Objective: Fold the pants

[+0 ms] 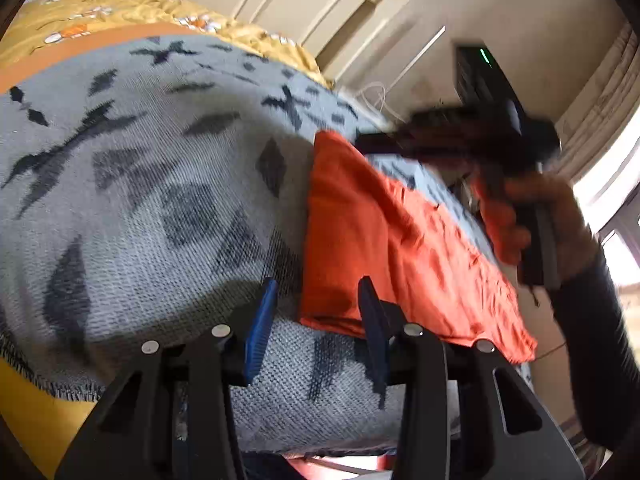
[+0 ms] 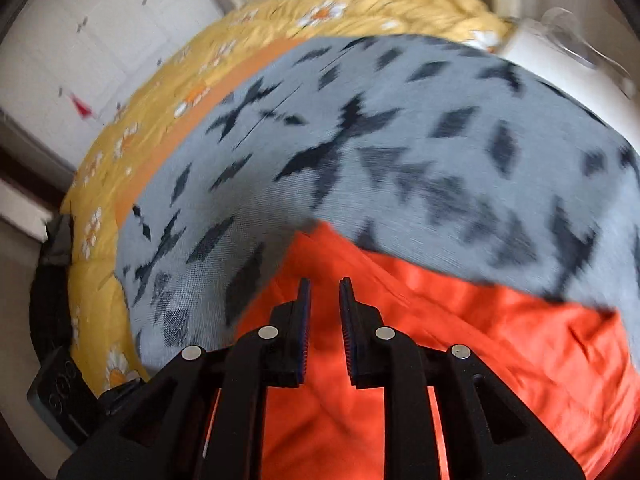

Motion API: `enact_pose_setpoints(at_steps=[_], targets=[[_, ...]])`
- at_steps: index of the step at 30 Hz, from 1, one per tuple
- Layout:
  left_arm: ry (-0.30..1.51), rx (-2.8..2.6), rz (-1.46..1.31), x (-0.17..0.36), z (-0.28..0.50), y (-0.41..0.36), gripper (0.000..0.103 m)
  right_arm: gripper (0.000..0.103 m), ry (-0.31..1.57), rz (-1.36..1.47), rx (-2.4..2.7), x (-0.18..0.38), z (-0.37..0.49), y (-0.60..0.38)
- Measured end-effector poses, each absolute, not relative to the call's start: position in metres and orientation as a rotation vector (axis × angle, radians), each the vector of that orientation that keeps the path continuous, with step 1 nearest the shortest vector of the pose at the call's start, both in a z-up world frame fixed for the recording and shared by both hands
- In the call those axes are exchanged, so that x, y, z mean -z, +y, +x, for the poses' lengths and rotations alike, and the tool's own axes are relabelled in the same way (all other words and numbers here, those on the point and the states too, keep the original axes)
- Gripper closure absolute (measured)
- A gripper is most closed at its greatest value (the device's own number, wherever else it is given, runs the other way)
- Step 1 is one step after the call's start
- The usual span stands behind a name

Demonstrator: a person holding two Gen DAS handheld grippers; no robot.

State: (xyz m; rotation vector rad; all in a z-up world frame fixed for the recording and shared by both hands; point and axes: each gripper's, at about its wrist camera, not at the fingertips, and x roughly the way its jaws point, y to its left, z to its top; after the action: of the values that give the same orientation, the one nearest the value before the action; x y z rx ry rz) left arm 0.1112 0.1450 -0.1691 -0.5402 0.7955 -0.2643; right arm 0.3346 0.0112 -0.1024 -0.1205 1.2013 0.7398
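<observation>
one orange pants (image 1: 400, 240), one grey blanket (image 1: 160, 180), two grippers (image 1: 318, 300)

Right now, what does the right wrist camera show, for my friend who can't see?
Orange pants lie on a grey patterned blanket. The right gripper hovers over them, slightly open and empty. A yellow flowered quilt lies beyond.

Only one marking is found: embossed round characters, resembling "000" or "GOG", on the dark device (image 2: 60, 396) beside the yellow quilt (image 2: 108, 184); not reliably legible.
</observation>
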Motion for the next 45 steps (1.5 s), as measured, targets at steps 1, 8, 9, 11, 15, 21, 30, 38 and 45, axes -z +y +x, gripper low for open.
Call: enact_pose_setpoints(at_steps=[1, 8, 9, 11, 15, 21, 30, 38, 45], targets=[[0.794, 0.267, -0.534, 0.171, 0.109, 0.143, 0.069, 0.085, 1.202, -0.15, -0.742, 0.106, 0.334, 0.019], [0.826, 0.252, -0.546, 0.167, 0.092, 0.138, 0.1, 0.094, 1.129, -0.293, -0.609, 0.128, 0.333, 0.036], [0.834, 0.253, -0.564, 0.17, 0.087, 0.136, 0.1, 0.094, 1.113, -0.288, -0.596, 0.129, 0.332, 0.035], [0.837, 0.244, -0.562, 0.175, 0.086, 0.133, 0.1, 0.095, 1.076, -0.272, -0.57, 0.131, 0.33, 0.035], [0.836, 0.242, -0.565, 0.176, 0.088, 0.133, 0.1, 0.094, 1.039, -0.264, -0.548, 0.127, 0.329, 0.039], [0.819, 0.254, -0.6, 0.18, 0.087, 0.136, 0.098, 0.075, 1.141, -0.064, -0.744, 0.09, 0.353, 0.012], [0.811, 0.259, -0.599, 0.18, 0.086, 0.137, 0.097, 0.045, 1.314, -0.288, -0.821, 0.112, 0.368, 0.059], [0.808, 0.272, -0.611, 0.182, 0.087, 0.139, 0.097, 0.055, 1.383, -0.319, -0.761, 0.124, 0.38, 0.067], [0.804, 0.275, -0.613, 0.182, 0.086, 0.14, 0.097, 0.057, 1.306, -0.394, -0.733, 0.11, 0.372, 0.068]])
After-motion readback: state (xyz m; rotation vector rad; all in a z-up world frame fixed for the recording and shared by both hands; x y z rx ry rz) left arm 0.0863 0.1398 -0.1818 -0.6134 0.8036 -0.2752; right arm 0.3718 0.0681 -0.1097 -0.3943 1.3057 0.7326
